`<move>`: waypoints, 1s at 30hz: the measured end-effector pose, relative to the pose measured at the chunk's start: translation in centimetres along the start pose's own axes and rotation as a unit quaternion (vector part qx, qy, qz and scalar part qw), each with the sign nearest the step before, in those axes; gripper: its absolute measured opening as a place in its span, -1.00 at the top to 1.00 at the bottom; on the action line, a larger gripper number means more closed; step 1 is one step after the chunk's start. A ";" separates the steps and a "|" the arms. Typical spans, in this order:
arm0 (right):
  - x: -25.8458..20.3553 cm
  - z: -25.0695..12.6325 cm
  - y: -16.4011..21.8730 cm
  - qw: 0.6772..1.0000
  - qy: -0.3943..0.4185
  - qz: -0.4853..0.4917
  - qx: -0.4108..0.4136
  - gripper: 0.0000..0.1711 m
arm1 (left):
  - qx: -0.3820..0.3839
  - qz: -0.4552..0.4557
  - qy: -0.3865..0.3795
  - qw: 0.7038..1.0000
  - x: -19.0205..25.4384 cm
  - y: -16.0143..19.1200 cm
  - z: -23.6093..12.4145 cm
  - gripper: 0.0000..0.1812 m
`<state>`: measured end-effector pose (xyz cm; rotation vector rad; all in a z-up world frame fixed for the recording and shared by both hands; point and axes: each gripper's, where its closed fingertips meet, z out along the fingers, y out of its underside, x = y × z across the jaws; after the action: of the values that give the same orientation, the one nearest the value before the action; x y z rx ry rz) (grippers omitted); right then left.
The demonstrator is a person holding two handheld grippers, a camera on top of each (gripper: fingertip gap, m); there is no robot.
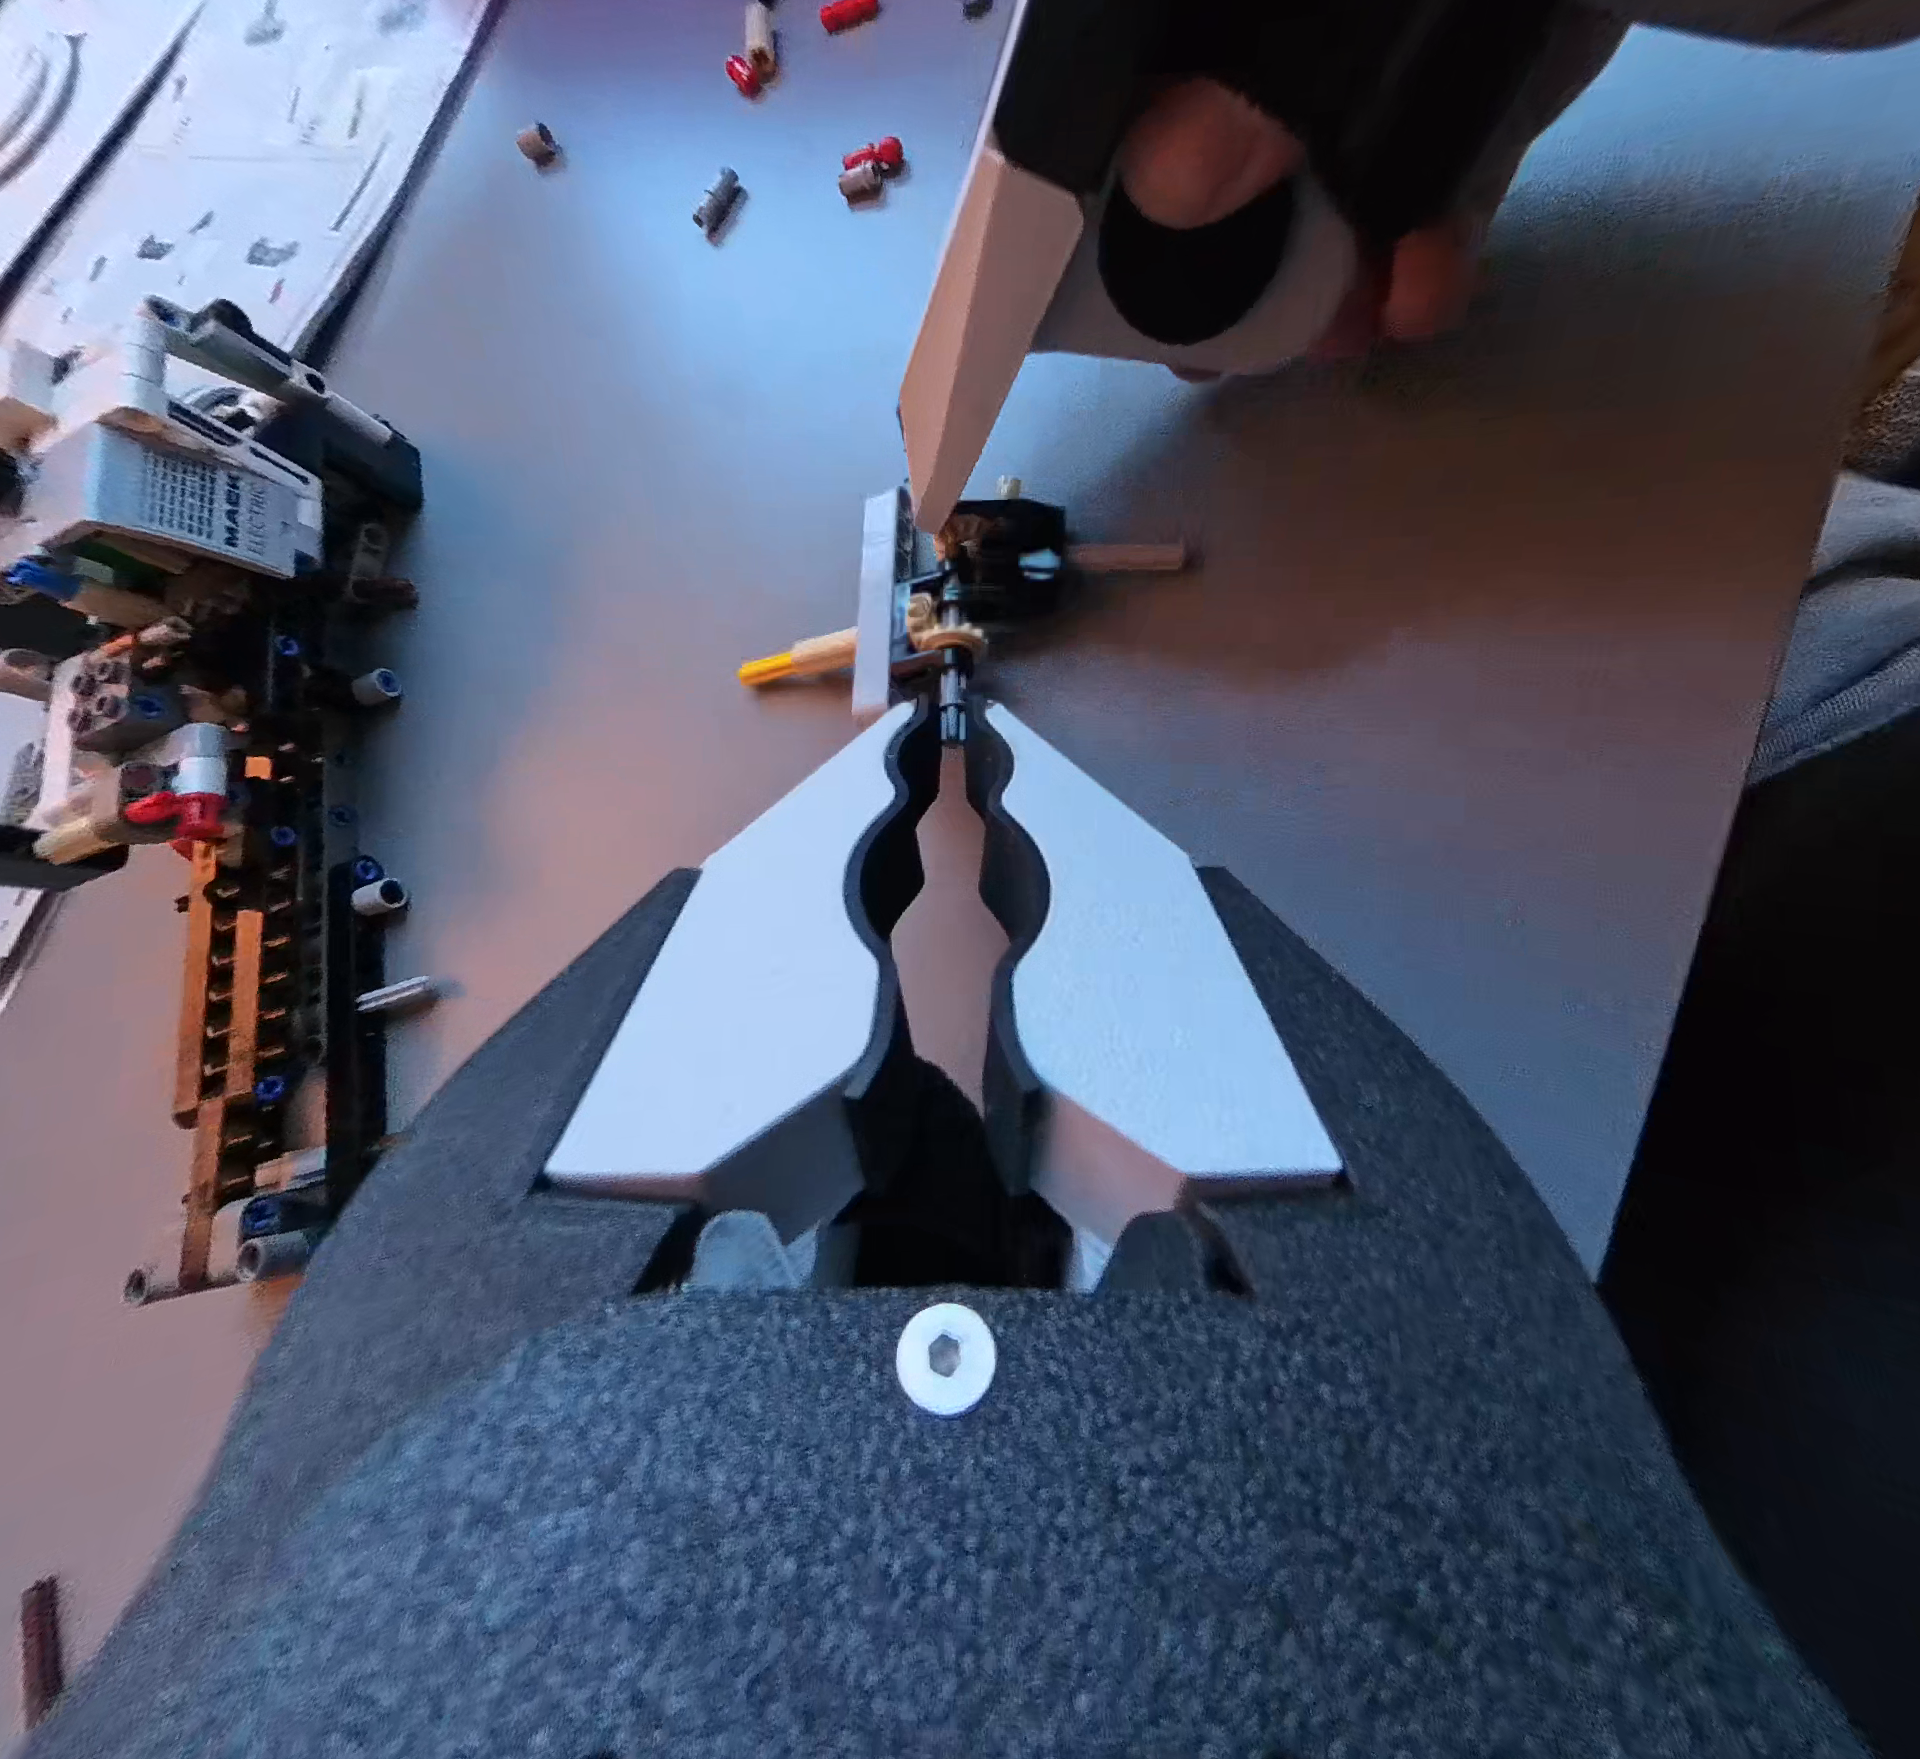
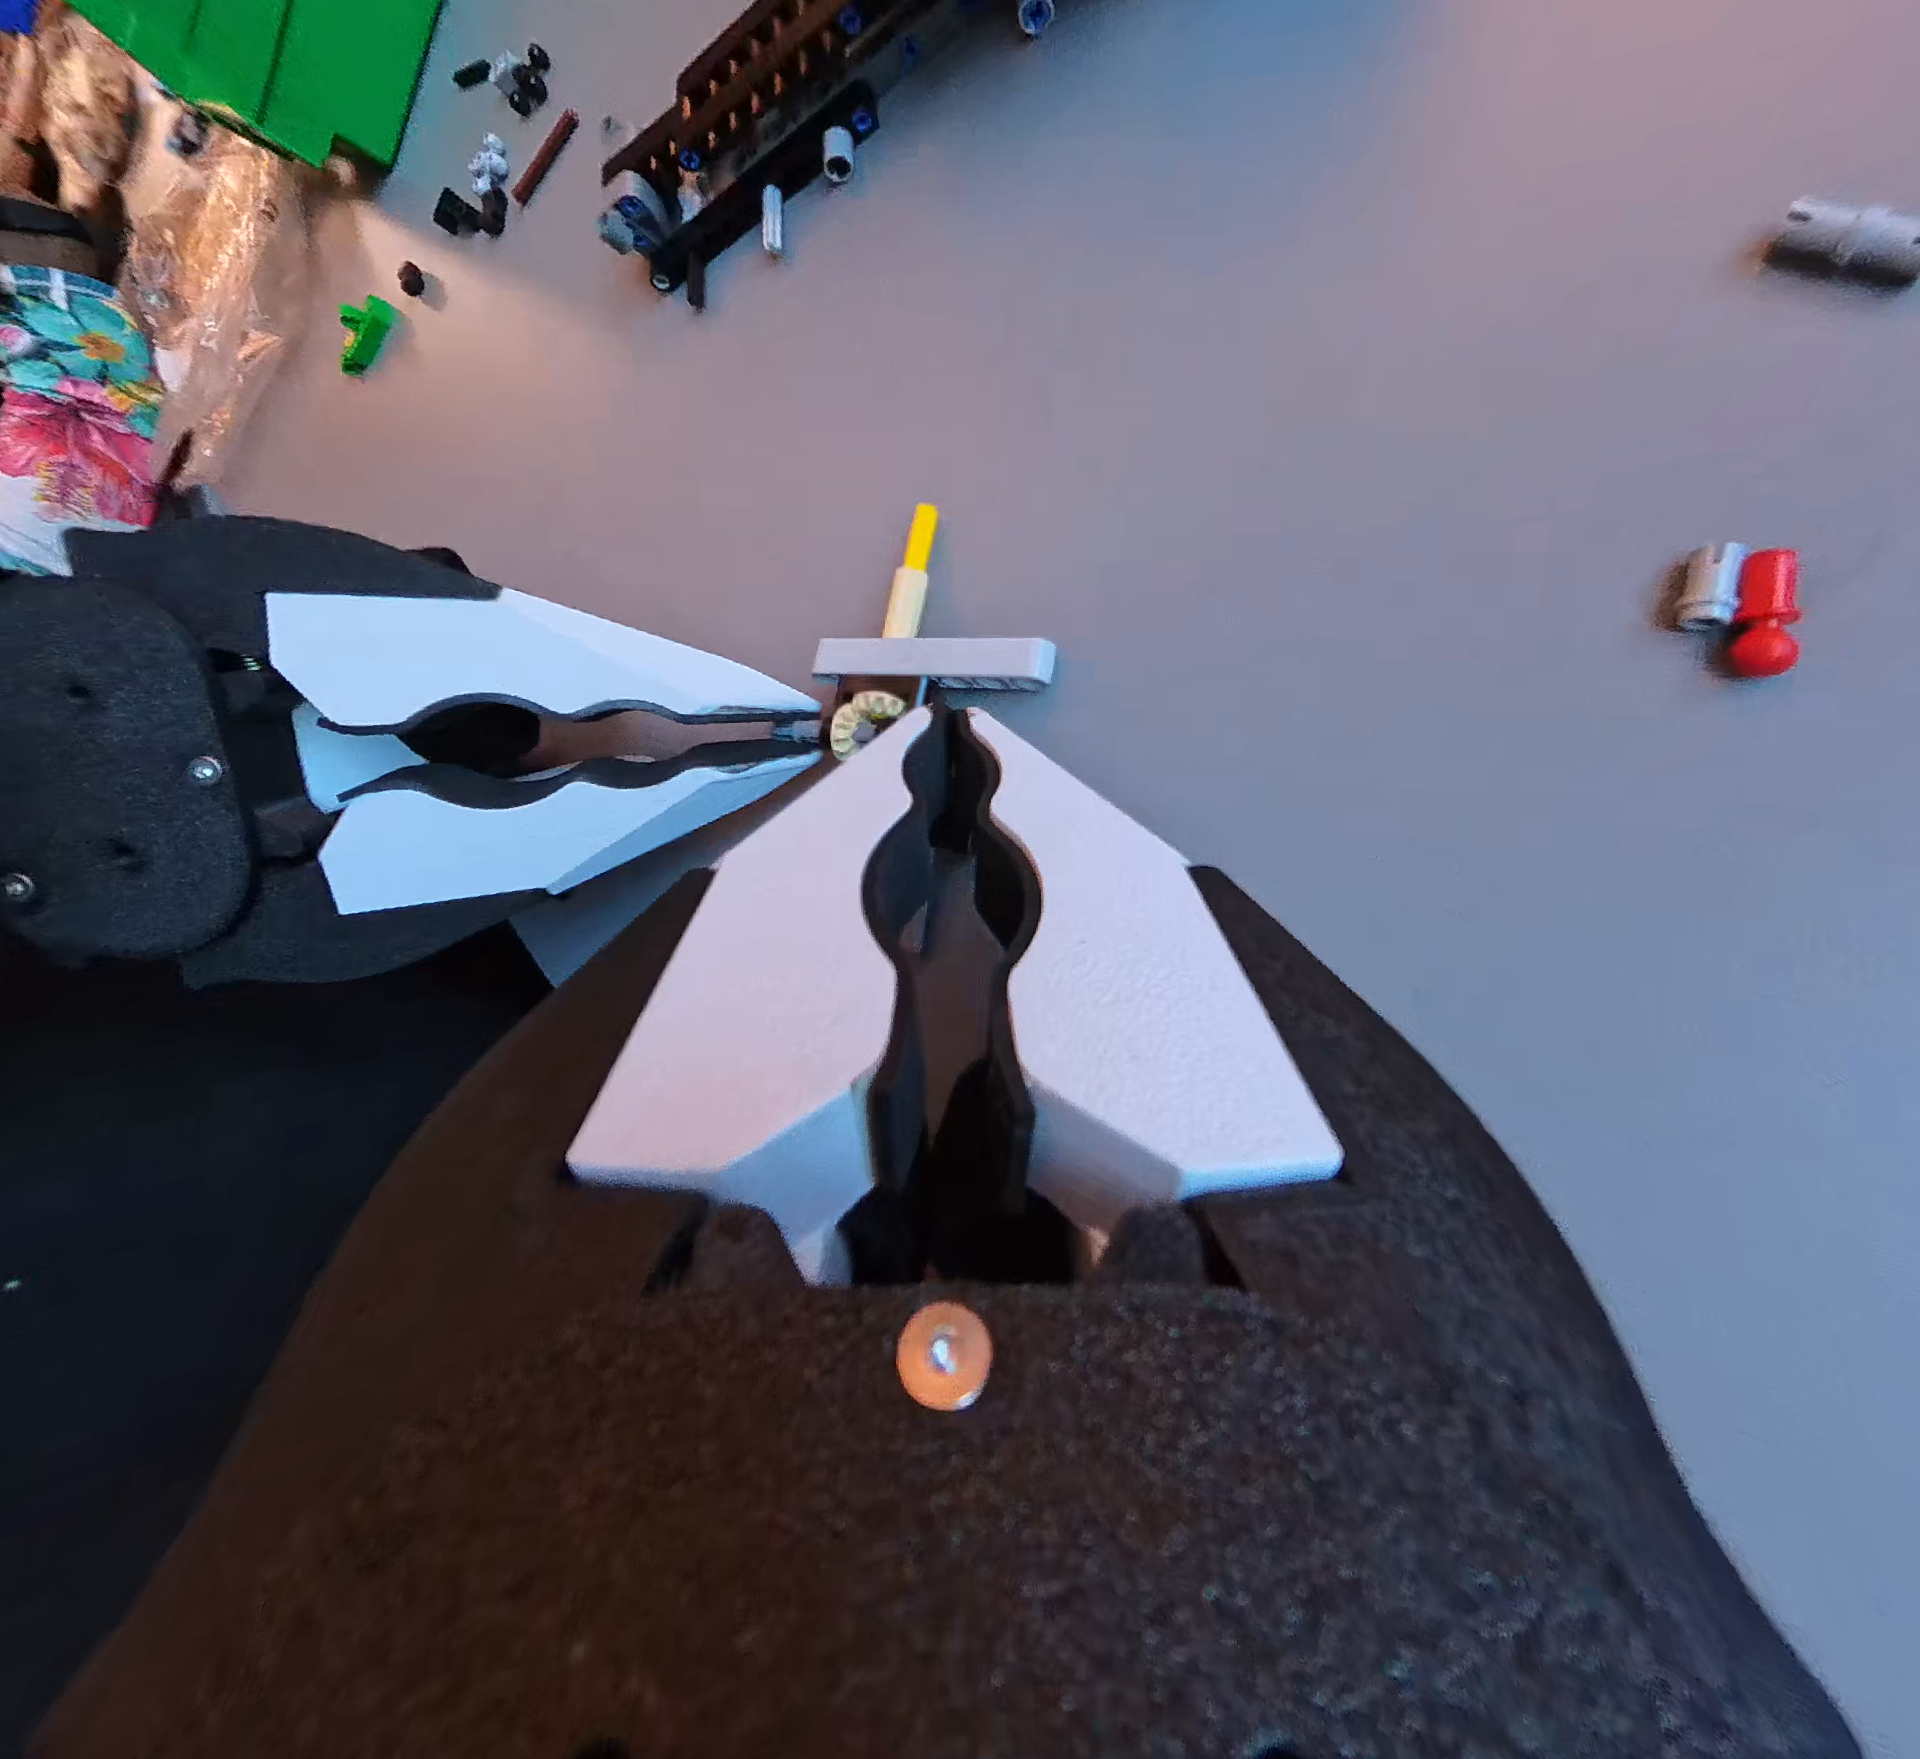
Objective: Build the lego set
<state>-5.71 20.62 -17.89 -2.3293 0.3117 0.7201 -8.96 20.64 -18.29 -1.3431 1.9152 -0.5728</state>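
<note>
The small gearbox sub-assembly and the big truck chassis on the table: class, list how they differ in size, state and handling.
The small sub-assembly is compact; the truck chassis is long and far bulkier. The sub-assembly is gripped: the left tool pinches its dark axle and the right tool clamps its black frame, while the chassis lies untouched to one side. The sub-assembly shows a tan gear and a yellow pin; the chassis shows blue pins. Both rest on the grey table.

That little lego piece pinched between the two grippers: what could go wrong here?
The left gripper holds only the tip of a thin dark rod, so it could slip out. The right gripper grips the small lego assembly at its edge; pushing might twist it or pop off the tan gear.
</note>
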 end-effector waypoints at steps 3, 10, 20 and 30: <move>0.0 0.2 0.1 1.000 -0.012 0.009 0.001 1.00 | -0.011 -0.008 0.015 1.000 0.3 0.4 0.4 0.98; -0.3 -0.1 0.0 0.999 -0.025 0.000 0.028 1.00 | -0.007 -0.024 0.032 0.999 0.5 0.3 0.5 0.98; -0.1 -0.6 -0.4 0.998 -0.031 0.004 0.046 1.00 | -0.002 -0.023 0.037 0.999 0.7 0.2 0.5 0.98; 0.5 -0.8 -0.5 0.952 0.072 -0.292 -0.059 0.84 | 0.000 -0.023 0.036 0.999 0.6 0.3 0.5 0.98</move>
<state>-4.78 20.45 -17.40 -2.4078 -0.3619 0.2793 -8.90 20.17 -18.97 -1.3881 1.9456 -0.6515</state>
